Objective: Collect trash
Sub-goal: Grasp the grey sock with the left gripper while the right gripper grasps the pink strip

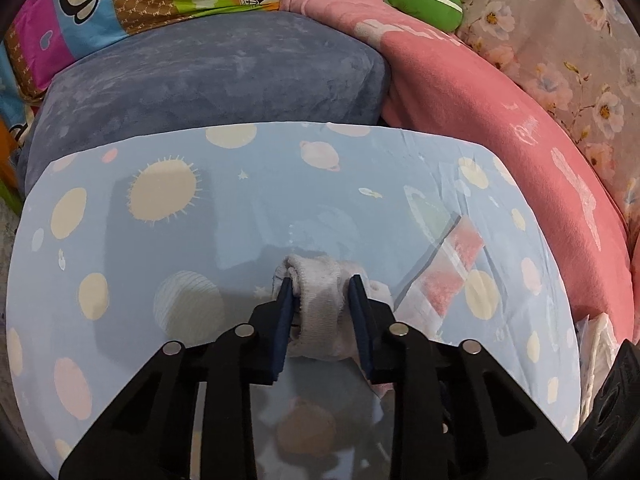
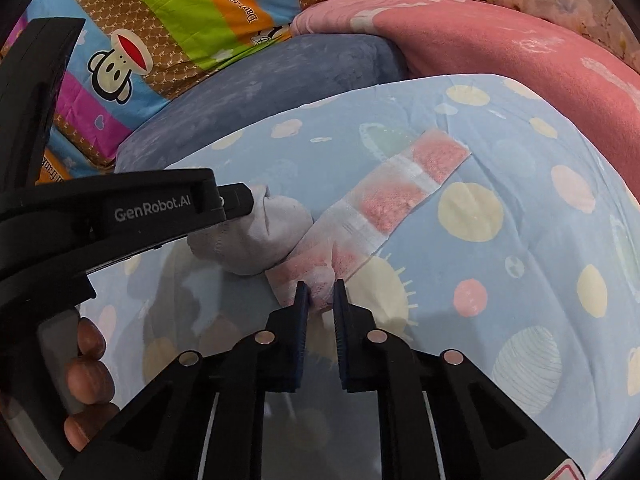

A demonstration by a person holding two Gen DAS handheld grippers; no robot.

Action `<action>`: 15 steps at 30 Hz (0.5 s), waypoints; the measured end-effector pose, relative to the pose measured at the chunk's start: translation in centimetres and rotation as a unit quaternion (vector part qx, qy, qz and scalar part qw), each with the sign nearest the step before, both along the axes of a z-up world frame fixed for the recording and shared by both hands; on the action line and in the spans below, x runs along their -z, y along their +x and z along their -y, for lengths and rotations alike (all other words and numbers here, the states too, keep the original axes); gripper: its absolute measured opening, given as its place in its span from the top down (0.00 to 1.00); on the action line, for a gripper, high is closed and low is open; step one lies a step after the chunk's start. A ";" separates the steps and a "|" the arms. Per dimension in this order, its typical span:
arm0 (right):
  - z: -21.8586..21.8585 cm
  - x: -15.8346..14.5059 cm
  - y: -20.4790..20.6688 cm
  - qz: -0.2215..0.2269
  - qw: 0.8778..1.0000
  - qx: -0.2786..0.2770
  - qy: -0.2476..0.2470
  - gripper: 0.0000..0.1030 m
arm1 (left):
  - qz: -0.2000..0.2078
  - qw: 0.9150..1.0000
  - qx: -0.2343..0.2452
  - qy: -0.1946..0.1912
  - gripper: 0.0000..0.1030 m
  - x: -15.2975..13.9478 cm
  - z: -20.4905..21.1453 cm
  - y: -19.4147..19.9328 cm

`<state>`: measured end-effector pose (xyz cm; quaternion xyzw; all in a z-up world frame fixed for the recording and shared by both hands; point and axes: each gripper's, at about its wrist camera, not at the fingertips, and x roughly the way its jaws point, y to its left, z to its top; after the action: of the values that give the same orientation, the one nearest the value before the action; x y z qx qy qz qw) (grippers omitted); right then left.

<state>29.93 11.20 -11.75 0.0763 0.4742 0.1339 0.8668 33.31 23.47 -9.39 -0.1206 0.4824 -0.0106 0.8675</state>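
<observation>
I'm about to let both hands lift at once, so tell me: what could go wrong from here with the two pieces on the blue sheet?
1. The left tool squeezes the grey sock, while the right tool pinches the pink-and-white strip. The two touch, so lifting one may drag the other.
2. The right tool holds only the strip's bunched end; the long tail could slip free.
3. Either tool may have caught the blue sheet underneath.
</observation>
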 end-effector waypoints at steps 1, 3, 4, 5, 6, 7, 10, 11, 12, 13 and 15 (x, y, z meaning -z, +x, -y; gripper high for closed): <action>0.1 -0.2 -0.3 0.001 1.000 0.000 -0.003 0.92 | 0.002 1.000 0.000 0.003 0.80 -0.2 0.1 -0.1; 0.4 -0.7 -1.0 0.008 1.000 0.003 -0.012 0.92 | 0.004 1.000 -0.001 0.004 0.83 -0.6 0.4 -0.6; 0.7 -0.9 -1.3 0.010 1.000 0.005 -0.013 0.92 | 0.005 1.000 -0.001 0.003 0.84 -0.8 0.5 -0.9; 1.1 -1.2 -1.7 0.013 1.000 0.007 -0.013 0.92 | 0.005 1.000 -0.001 0.002 0.84 -1.0 0.8 -1.2; 1.5 -1.4 -2.1 0.015 1.000 0.010 -0.012 0.92 | 0.006 1.000 0.000 -0.001 0.84 -1.2 1.1 -1.6; 2.1 -1.7 -2.6 0.019 1.000 0.015 -0.013 0.93 | 0.004 1.000 0.001 -0.008 0.84 -1.5 1.3 -1.9; 4.0 -2.8 -4.1 0.028 0.999 0.032 -0.017 0.93 | 0.005 1.000 0.010 -0.012 0.84 -2.3 2.8 -3.0; 4.7 -3.1 -4.5 0.031 0.999 0.038 -0.015 0.93 | 0.008 1.000 0.015 -0.009 0.84 -2.6 3.4 -3.3; 5.6 -3.7 -5.1 0.036 0.998 0.046 -0.015 0.93 | 0.011 1.000 0.019 -0.005 0.85 -3.0 4.1 -3.7; 6.4 -4.2 -5.5 0.041 0.998 0.051 -0.015 0.93 | 0.013 1.000 0.023 -0.006 0.85 -3.4 4.7 -4.0; 8.2 -5.5 -6.6 0.054 0.996 0.065 -0.015 0.93 | 0.019 0.999 0.033 -0.012 0.85 -4.3 5.9 -4.8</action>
<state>23.38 3.04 -6.27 0.0870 0.4224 0.0740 0.8992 28.52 17.57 -5.09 -0.1152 0.4697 -0.0474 0.8740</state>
